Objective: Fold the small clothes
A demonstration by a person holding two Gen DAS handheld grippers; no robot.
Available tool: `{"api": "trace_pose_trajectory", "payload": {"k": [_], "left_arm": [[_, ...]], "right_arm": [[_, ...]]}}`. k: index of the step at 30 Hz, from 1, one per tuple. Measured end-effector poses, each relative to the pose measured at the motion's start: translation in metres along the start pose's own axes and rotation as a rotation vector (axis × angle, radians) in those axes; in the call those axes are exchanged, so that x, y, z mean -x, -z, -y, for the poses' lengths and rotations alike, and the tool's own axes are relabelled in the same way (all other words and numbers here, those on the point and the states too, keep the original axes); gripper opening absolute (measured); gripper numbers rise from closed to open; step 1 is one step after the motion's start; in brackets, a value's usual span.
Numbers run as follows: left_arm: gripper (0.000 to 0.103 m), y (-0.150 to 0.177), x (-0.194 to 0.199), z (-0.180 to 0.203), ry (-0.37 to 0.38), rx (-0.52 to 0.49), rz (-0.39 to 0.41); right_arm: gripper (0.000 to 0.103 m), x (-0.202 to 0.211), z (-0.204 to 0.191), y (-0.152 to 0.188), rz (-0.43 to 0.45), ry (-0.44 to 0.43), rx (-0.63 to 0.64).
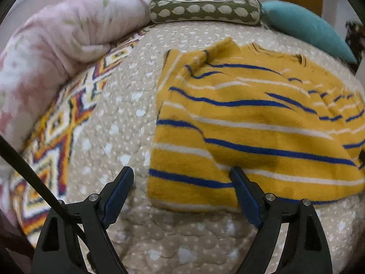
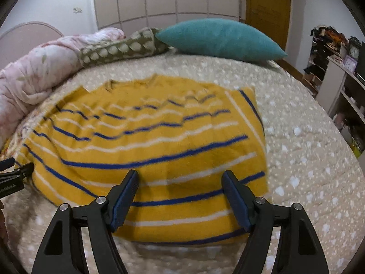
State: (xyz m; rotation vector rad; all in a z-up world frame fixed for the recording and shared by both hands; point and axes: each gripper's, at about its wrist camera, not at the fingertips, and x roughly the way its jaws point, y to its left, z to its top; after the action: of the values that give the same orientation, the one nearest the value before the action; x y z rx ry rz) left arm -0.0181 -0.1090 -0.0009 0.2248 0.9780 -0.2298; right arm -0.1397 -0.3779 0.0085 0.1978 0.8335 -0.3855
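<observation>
Both pairs of fingers stand wide apart and hold nothing. The left gripper [image 1: 181, 173] hovers low in its frame over the near left corner of the yellow striped garment [image 1: 251, 125], one finger [image 1: 239, 182] above the cloth and the other above the bedspread [image 1: 118, 118]. The right gripper [image 2: 180, 177] hangs low in its frame over the garment's near hem, both fingers above the fabric.

The garment lies spread across the middle of the bed, rumpled toward its far edge. To fold it well, each gripper should probably pinch one near corner right at the hem, taking both layers, then lift evenly so the stripes stay parallel.

The cloth looks fleecy and soft, with blue and white bands; it will likely sag and drag. The bedspread is quilted and speckled. Beyond lie a pink comforter [image 1: 57, 38], a spotted bolster [image 1: 205, 10] and a teal pillow [image 2: 219, 38].
</observation>
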Motion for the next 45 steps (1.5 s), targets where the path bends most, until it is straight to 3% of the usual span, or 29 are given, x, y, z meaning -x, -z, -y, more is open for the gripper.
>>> {"api": "trace_pose_trajectory", "payload": {"k": [6,15,21,29,35,42,43,44,45], "left_arm": [[0.087,0.013,0.029,-0.001,0.021,-0.004,0.019],[0.087,0.062,0.089,0.02,0.139,-0.013,0.069],[0.087,0.082,0.099,0.042,0.131,-0.05,0.081],[0.087,0.092,0.107,0.052,0.128,-0.082,0.082],[0.087,0.093,0.112,0.058,0.129,-0.106,0.092],[0.087,0.091,0.113,0.051,0.154,-0.067,0.082],[0.087,0.091,0.114,0.048,0.161,-0.059,0.083],[0.087,0.091,0.116,0.044,0.167,-0.051,0.087],[0.087,0.091,0.117,0.04,0.17,-0.043,0.092]], "right_arm": [[0.086,0.007,0.013,0.004,0.007,-0.019,-0.008],[0.087,0.054,0.075,0.029,0.068,-0.039,-0.221],[0.087,0.06,0.108,0.052,0.039,-0.16,-0.377],[0.087,0.045,0.098,0.054,0.021,-0.223,-0.397],[0.088,0.027,0.088,0.041,0.011,-0.221,-0.382],[0.088,0.008,0.086,0.025,0.023,-0.249,-0.43],[0.087,0.004,0.087,0.023,0.026,-0.254,-0.455],[0.079,0.002,0.087,0.021,0.028,-0.254,-0.468],[0.06,0.0,0.088,0.019,0.031,-0.25,-0.481]]}}
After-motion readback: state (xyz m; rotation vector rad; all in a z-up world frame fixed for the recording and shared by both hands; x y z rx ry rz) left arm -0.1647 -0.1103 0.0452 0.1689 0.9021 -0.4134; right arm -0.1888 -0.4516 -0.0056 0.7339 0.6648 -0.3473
